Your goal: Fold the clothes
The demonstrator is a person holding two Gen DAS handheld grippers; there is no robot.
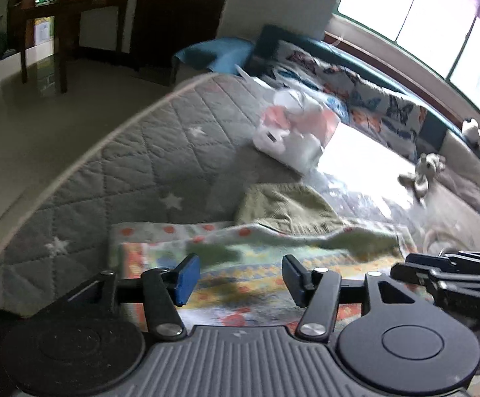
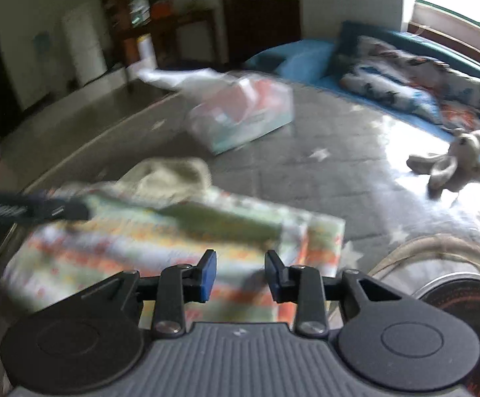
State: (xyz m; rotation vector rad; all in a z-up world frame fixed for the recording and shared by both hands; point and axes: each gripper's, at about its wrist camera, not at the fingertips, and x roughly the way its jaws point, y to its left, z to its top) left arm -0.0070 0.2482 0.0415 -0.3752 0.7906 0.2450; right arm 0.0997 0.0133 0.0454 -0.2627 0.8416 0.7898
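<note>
Both grippers are parted and hold nothing: the left gripper (image 1: 240,278) and right gripper (image 2: 240,273) hang just above the patterned garment (image 2: 173,248), already folded flat at 6 o'clock on the bed (image 1: 107,165). I judge each should pinch one near corner evenly. An olive cloth (image 1: 283,205) lies beyond, at 12 o'clock a plastic bag (image 1: 292,132), a plush toy (image 2: 451,162) at 2 o'clock, and a window (image 1: 421,16) behind.

Bed (image 1: 114,165), grey star quilt. Patterned garment (image 1: 240,264) at 6 o'clock, green cloth (image 1: 283,205) touching behind it, plastic bag (image 1: 292,132) 12 o'clock, plush toy (image 1: 421,172) 2 o'clock.
</note>
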